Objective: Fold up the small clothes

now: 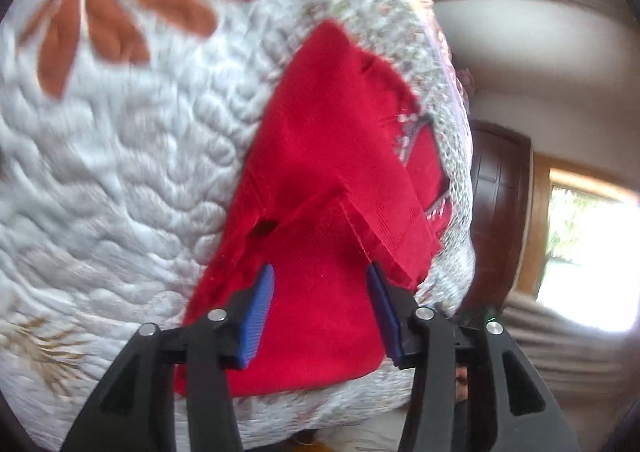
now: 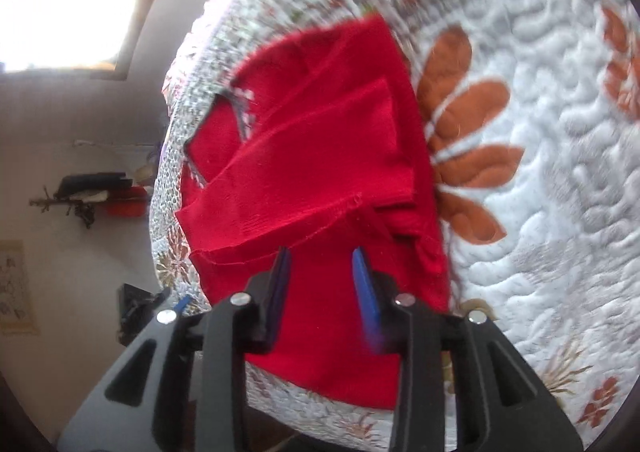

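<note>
Red garment, partly folded with overlapping flaps, lies on the white quilted bedspread near its patterned edge. Left claw spread, empty, poised above it. Right claw likewise spread, gripping nothing.

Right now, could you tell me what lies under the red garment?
The red garment lies near the edge of a white quilted bedspread with orange leaf patterns. The quilt beneath the cloth is covered, so anything there cannot be seen.
</note>
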The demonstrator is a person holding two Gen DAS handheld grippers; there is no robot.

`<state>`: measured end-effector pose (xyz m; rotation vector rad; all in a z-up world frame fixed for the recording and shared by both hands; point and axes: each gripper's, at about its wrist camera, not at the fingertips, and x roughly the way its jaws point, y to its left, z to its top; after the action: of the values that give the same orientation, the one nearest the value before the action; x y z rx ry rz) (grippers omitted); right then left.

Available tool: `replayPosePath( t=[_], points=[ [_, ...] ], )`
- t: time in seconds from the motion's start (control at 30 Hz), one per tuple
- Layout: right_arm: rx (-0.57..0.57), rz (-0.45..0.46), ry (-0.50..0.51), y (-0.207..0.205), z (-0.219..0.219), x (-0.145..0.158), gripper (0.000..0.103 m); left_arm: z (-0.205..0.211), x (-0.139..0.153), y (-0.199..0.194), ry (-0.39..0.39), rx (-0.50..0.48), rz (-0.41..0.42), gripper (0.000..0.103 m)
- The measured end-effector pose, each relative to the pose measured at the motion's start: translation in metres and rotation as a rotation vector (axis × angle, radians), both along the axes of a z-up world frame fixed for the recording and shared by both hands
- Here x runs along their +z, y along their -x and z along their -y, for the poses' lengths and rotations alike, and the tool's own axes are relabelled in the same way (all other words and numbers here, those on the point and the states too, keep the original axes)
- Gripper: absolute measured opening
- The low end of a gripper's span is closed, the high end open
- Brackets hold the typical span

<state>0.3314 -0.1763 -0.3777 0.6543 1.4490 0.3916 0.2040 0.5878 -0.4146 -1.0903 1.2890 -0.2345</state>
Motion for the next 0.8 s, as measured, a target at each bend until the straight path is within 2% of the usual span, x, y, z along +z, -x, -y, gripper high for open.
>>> replayPosePath(
  t=[0.07, 0.17, 0.37, 0.47, 0.8],
  points=[
    [0.057, 0.048, 0.065, -0.001, -0.004, 0.011, 0.040, 0.005, 0.013, -0.003, -0.086, -0.065, 0.038, 0.056],
    [0.145, 0.109, 0.156, -0.002, -0.015, 0.016, 0.048, 0.023, 0.025, -0.017, -0.249, -0.219, 0.104, 0.057],
    [0.310, 0.203, 0.292, -0.003, -0.039, 0.002, 0.048, 0.069, 0.013, -0.052, -0.415, -0.447, 0.188, 0.057],
    [0.380, 0.241, 0.327, -0.007, -0.045, -0.003, 0.048, 0.077, 0.001, -0.061, -0.453, -0.505, 0.193, 0.057],
    [0.484, 0.278, 0.311, -0.015, -0.056, -0.017, 0.049, 0.076, -0.008, -0.061, -0.469, -0.521, 0.209, 0.055]
  ],
)
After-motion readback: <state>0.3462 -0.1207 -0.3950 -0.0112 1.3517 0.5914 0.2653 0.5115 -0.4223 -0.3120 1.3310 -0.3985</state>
